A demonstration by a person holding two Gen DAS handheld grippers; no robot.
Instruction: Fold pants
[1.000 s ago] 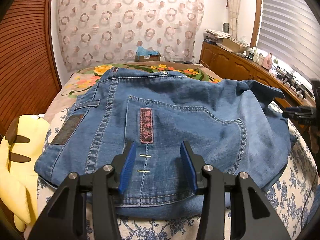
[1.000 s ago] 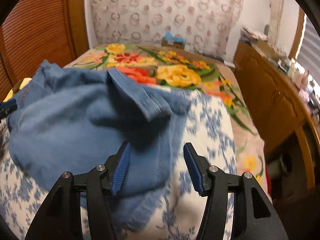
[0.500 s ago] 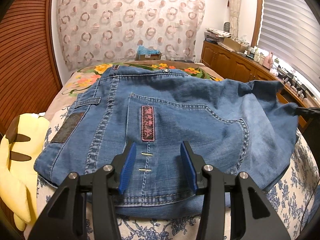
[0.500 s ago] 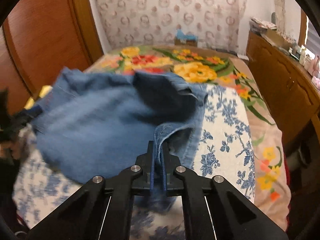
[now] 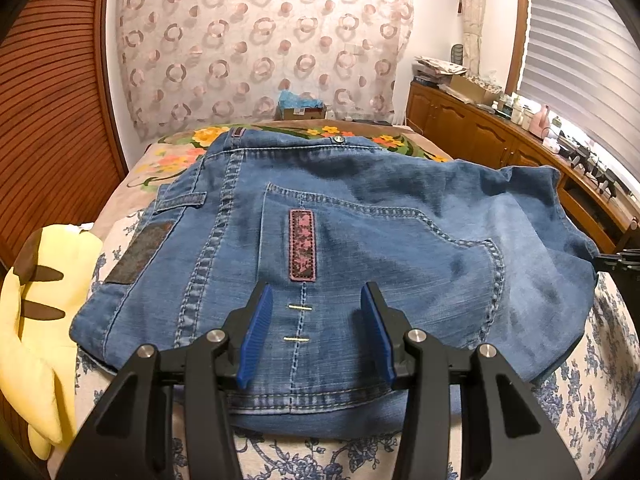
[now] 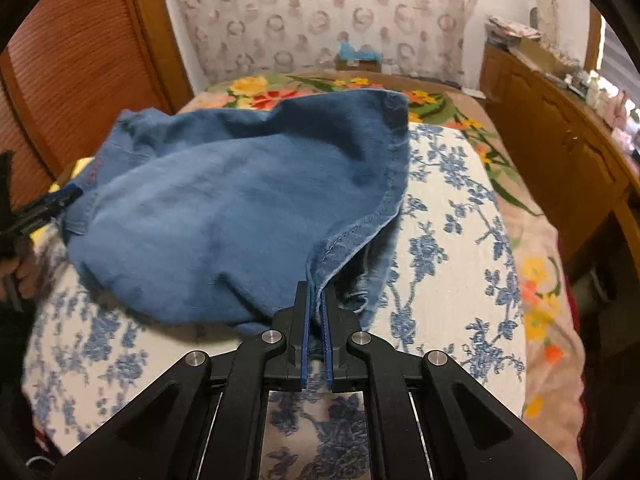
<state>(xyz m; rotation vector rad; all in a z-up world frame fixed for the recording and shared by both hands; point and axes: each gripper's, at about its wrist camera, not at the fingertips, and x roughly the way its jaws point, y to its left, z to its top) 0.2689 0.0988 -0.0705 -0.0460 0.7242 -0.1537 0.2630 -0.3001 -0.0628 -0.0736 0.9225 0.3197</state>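
Blue denim pants (image 5: 360, 240) lie folded on the bed, back pocket with a pink patch facing up. My left gripper (image 5: 316, 300) is open and hovers just above the near hem of the pants. In the right wrist view the pants (image 6: 240, 208) spread across the bed. My right gripper (image 6: 316, 300) is shut on a stitched edge of the denim and pulls it toward the near side. The left gripper also shows in the right wrist view (image 6: 60, 200), and the right gripper shows at the right edge of the left wrist view (image 5: 616, 260).
The bed has a white and blue floral cover (image 6: 448, 240) and a bright flower blanket (image 5: 180, 156) at the far end. A yellow plush toy (image 5: 36, 300) lies at the left. A wooden cabinet (image 5: 500, 140) with clutter runs along the right. A wooden slatted wall (image 5: 48, 100) stands at the left.
My right gripper closed on the edge of the denim and has drawn it back, spreading the pants flatter. My left gripper stayed open and nearly still.
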